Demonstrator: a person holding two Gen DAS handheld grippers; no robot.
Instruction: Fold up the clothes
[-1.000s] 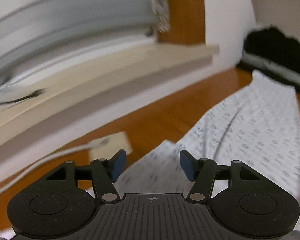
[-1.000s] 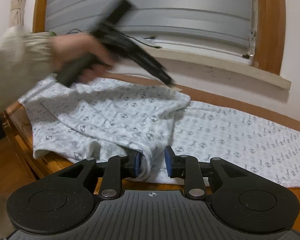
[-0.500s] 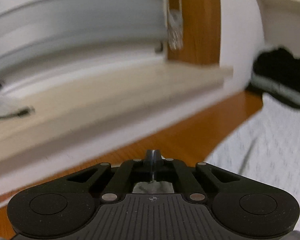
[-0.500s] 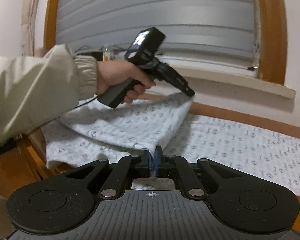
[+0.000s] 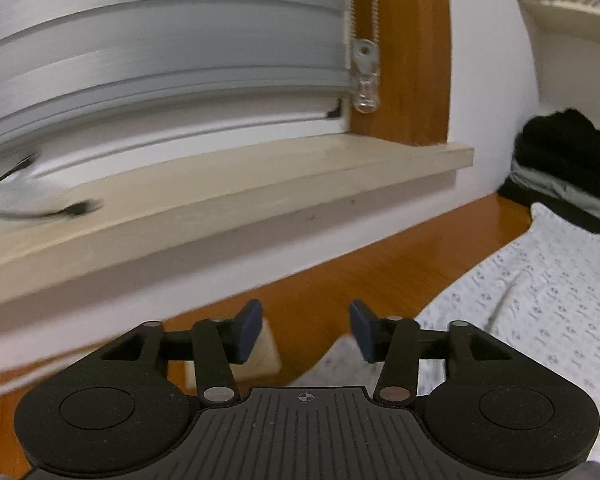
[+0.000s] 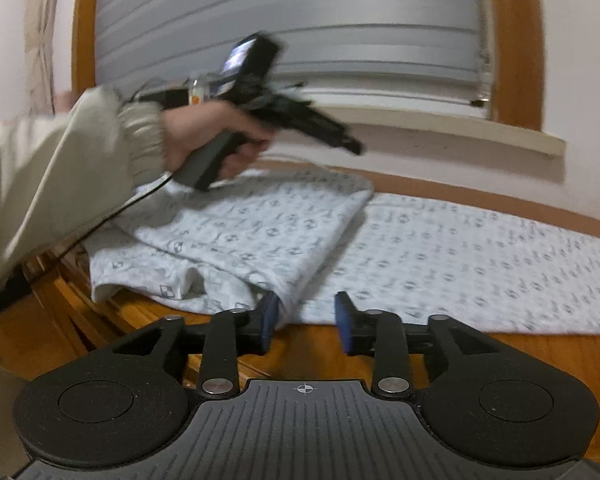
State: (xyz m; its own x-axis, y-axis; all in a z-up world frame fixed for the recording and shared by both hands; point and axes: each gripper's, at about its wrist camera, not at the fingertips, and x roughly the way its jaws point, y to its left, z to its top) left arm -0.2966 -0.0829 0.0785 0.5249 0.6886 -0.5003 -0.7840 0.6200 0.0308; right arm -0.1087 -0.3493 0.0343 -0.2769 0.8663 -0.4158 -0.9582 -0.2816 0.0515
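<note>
A white garment with a small grey print (image 6: 460,256) lies spread on the wooden table (image 6: 540,352). Its left part (image 6: 260,232) is folded over onto the rest. My right gripper (image 6: 306,318) sits at the near edge. Its jaws are opening with nothing pressed between them, and the fold's near corner lies beside the left pad. A hand (image 6: 204,136) holds my left gripper (image 6: 352,146) above the fold's far corner. In the left wrist view, the left gripper (image 5: 306,330) has its jaws opening and empty, with the garment (image 5: 520,300) below and to the right.
A window sill (image 5: 260,176) and closed grey shutters (image 6: 300,20) run behind the table. A small cream block (image 5: 270,356) sits on the wood under the left gripper. A dark pile of clothes (image 5: 560,160) lies at the far right. A beige sleeve (image 6: 60,168) crosses the left side.
Half a second ago both grippers were shut on the lifted fold. Both have let go, and the folded part now lies flat on the garment. The left gripper has drawn off it.
</note>
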